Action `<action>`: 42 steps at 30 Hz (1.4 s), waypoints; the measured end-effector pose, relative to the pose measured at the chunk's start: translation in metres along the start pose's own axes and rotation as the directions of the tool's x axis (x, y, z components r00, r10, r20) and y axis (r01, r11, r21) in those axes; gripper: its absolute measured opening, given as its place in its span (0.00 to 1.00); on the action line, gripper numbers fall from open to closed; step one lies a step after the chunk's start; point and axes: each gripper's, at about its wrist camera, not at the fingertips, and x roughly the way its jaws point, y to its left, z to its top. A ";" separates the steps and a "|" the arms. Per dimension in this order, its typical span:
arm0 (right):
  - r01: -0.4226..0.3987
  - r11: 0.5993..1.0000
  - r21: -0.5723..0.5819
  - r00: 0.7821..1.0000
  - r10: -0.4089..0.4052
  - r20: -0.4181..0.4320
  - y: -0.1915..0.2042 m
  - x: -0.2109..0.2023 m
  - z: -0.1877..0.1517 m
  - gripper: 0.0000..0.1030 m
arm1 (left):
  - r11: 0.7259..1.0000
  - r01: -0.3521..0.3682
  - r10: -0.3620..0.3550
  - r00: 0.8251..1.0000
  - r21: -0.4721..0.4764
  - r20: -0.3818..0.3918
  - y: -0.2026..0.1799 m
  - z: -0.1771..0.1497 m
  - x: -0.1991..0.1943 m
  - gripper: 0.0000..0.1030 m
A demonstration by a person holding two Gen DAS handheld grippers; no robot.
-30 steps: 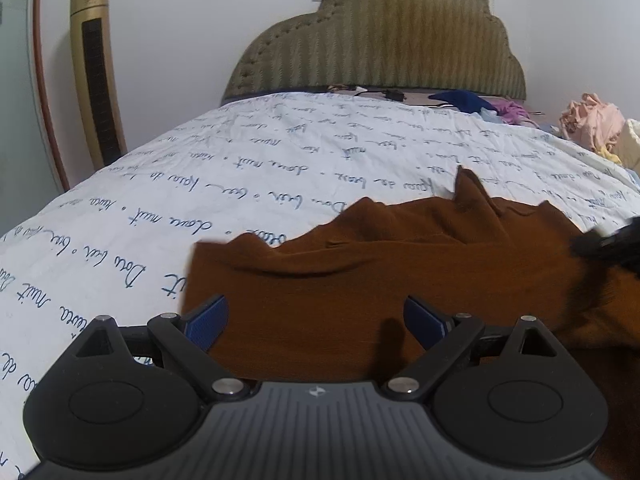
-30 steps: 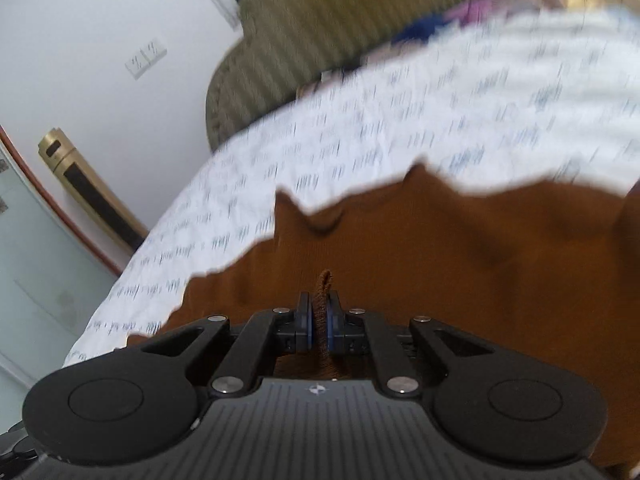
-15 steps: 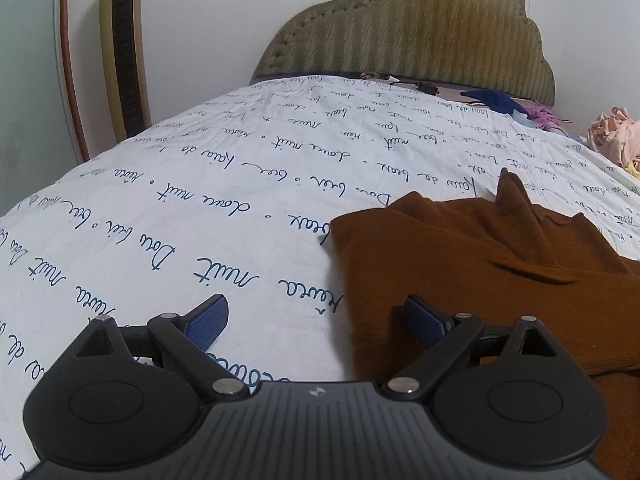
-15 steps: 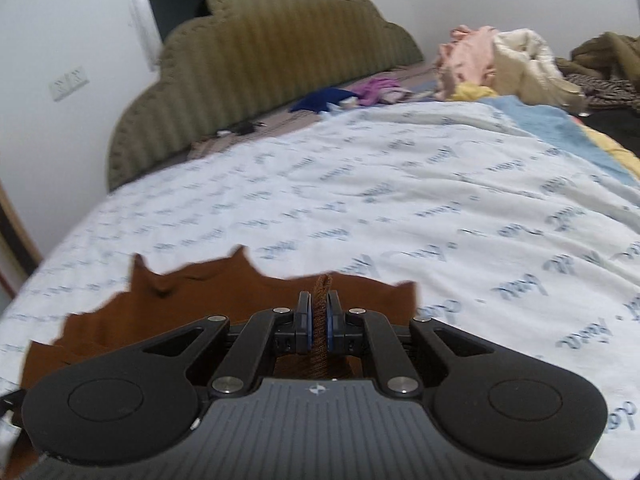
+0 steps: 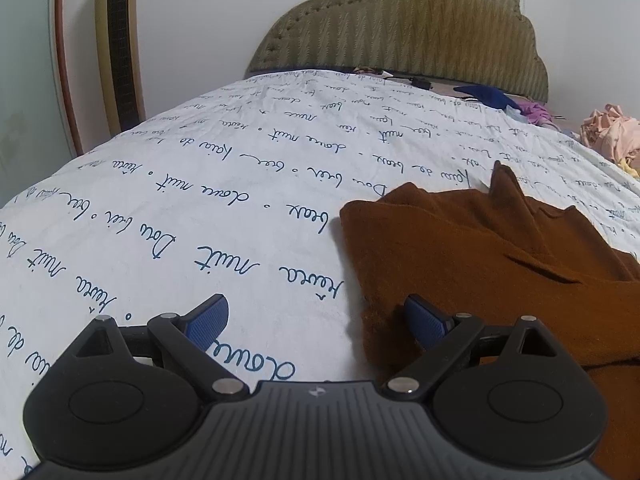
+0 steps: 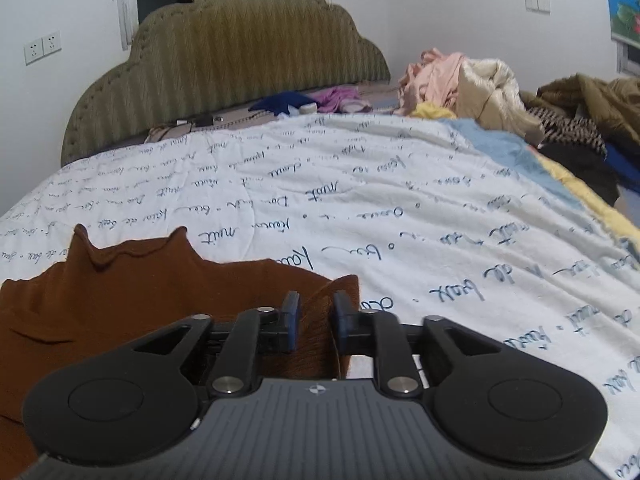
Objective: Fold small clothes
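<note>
A brown knit garment (image 5: 480, 264) lies on the white script-printed bedsheet (image 5: 200, 200), its collar peaks toward the headboard. My left gripper (image 5: 316, 320) is open wide, low over the sheet at the garment's left edge. Its right finger (image 5: 424, 320) hangs over the brown cloth and nothing is pinched. In the right wrist view the garment (image 6: 140, 292) fills the lower left. My right gripper (image 6: 316, 312) is at its right corner and its jaws are opening. A fold of brown cloth still lies between the pads, which have come apart from it.
A padded olive headboard (image 6: 240, 48) closes the far end of the bed. A heap of pink, cream, yellow and dark clothes (image 6: 460, 80) sits at the far right, with blue and purple items (image 5: 488, 96) beside it. A gold tower fan (image 5: 120, 40) stands left of the bed.
The right gripper carried the pinched cloth edge rightward, swung level, and has now parted its jaws. In the left wrist view the garment slid right, leaving bare sheet between the left fingers.
</note>
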 end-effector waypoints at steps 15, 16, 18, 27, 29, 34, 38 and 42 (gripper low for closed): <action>-0.083 0.984 -0.160 0.990 0.062 -0.130 0.011 -0.035 -0.043 0.56 | 0.999 0.001 0.000 1.000 0.040 -0.010 -0.007 -0.009 -0.004 0.93; -0.098 0.985 -0.141 0.989 0.081 -0.125 0.007 -0.040 -0.044 0.56 | 0.999 -0.002 0.002 1.000 0.044 -0.011 -0.008 -0.010 -0.004 0.93; -0.139 0.984 -0.108 0.985 0.126 -0.117 0.001 -0.053 -0.046 0.59 | 0.999 0.001 0.000 1.000 0.045 -0.016 -0.009 -0.010 -0.005 0.93; -0.207 0.974 -0.090 0.971 0.193 -0.142 -0.011 -0.092 -0.077 0.76 | 0.992 0.057 -0.052 0.998 0.108 -0.047 -0.013 -0.026 -0.020 0.93; -0.224 0.973 -0.059 0.965 0.212 -0.156 -0.016 -0.097 -0.084 0.78 | 0.991 0.057 -0.051 0.997 0.119 -0.059 -0.012 -0.031 -0.022 0.93; -0.245 0.970 -0.006 0.955 0.240 -0.175 -0.029 -0.109 -0.100 0.78 | 0.991 0.069 -0.059 0.995 0.119 -0.082 -0.007 -0.040 -0.027 0.93; -0.270 0.963 0.003 0.948 0.267 -0.173 -0.034 -0.122 -0.108 0.78 | 0.990 0.071 -0.061 0.994 0.119 -0.086 -0.005 -0.044 -0.032 0.93; -0.286 0.958 0.013 0.943 0.284 -0.173 -0.036 -0.130 -0.114 0.78 | 0.990 0.070 -0.059 0.994 0.122 -0.088 -0.005 -0.047 -0.036 0.93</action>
